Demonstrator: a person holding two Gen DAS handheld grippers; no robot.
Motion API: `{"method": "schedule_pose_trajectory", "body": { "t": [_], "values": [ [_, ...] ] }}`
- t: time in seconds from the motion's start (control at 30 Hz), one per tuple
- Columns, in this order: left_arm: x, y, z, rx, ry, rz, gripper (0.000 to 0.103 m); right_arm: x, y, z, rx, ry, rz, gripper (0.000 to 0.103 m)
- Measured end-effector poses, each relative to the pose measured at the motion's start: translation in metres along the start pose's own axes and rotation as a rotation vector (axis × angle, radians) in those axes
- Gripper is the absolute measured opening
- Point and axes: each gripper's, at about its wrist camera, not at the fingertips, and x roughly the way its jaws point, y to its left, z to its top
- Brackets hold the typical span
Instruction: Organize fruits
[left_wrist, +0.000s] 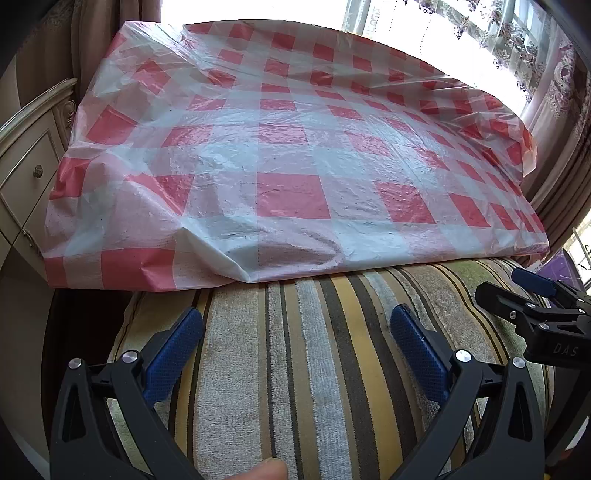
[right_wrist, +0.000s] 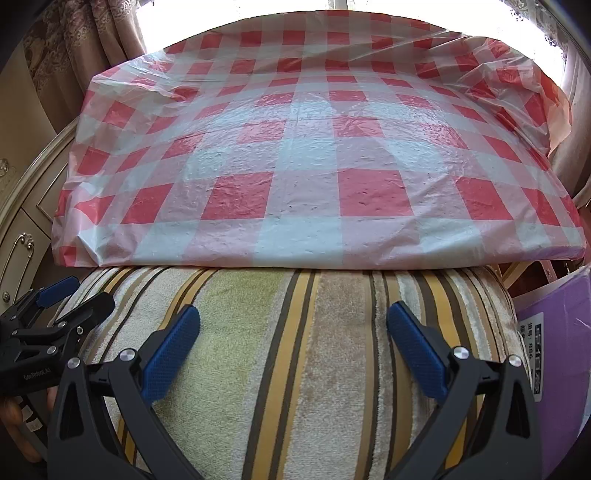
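Red-and-white checked plastic cloth (left_wrist: 288, 147), thin, crinkled, draped over a table; bare of fruit in both views. No fruit, bowl or basket visible anywhere; whereabouts of the task's things not determinable from either camera.

Striped towelling cover (left_wrist: 314, 369), brown, yellow and grey bands, directly below both grippers, butting against the near edge of the cloth.

Left gripper (left_wrist: 295, 332): blue-padded fingers spread wide, nothing between them, hanging over the striped cover short of the table edge. A fingertip (left_wrist: 267, 470) at the bottom edge of the left view.

Right gripper (right_wrist: 293, 328): likewise spread wide and empty, level beside the left one, pointed at the cloth. Seen in the left view at far right (left_wrist: 532, 295).

Cream drawer unit (left_wrist: 26, 177) left of the table; purple box (right_wrist: 554, 321) at right; curtained window behind.

Relation governing the next move: table straight ahead of both grippers, neither clearly nearer; target direction and long axis unassessable until fruit comes into view.
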Motion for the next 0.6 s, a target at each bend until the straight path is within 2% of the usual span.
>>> {"method": "schedule_pose_trajectory", "body": {
  "t": [0.6],
  "values": [
    [-0.0001,-0.0011,0.0005,0.008,0.000,-0.003,0.099,-0.0009,-0.0026,-0.0015,0.006,-0.002,0.003,0.102]
  ]
}}
